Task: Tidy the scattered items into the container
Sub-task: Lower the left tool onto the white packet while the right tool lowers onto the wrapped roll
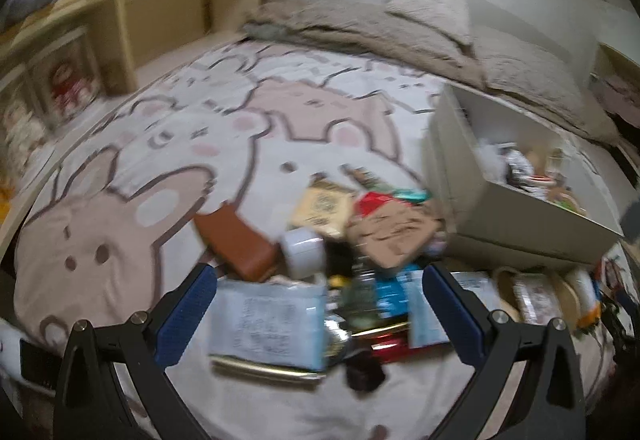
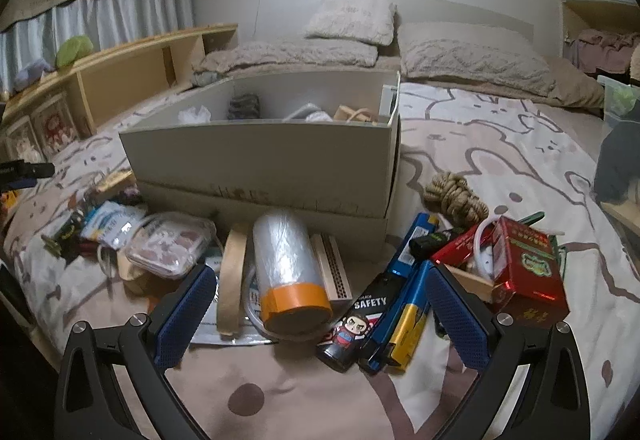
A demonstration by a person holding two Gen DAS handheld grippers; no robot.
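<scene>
The cardboard box (image 2: 260,160) stood open on the bedspread (image 2: 500,160), its long pale wall facing the right wrist camera. Inside it, only tops showed over the rim: a crumpled white bag (image 2: 195,114), a dark grey knitted bundle (image 2: 244,106), a white hose-like loop (image 2: 304,111) and a tan paper bag with handles (image 2: 354,115). In the blurred left wrist view the same box (image 1: 516,224) sat to the right, holding a jumble of small things too smeared to name.

The scattered items lay on the bedspread against the box's near wall. A film roll with an orange end (image 2: 288,272) lay just in front of it, a ring of tan tape (image 2: 232,280) leaning on its left side. Left of that sat a clear tub with pink contents (image 2: 170,246). A black can (image 2: 356,324) read "SAFETY" above a cartoon face. Beside it lay a blue and yellow pack (image 2: 404,300); its writing was too small to read. A red carton (image 2: 524,272) with gold print stood further right, and a coil of rope (image 2: 456,196) lay behind it.

The right gripper (image 2: 320,304) hung with jaws spread wide, holding nothing, the roll and can between them. The left gripper (image 1: 320,300) was likewise spread wide and empty above a pale printed pouch (image 1: 268,320), a brown wallet (image 1: 236,244) and a white jar (image 1: 303,252).
</scene>
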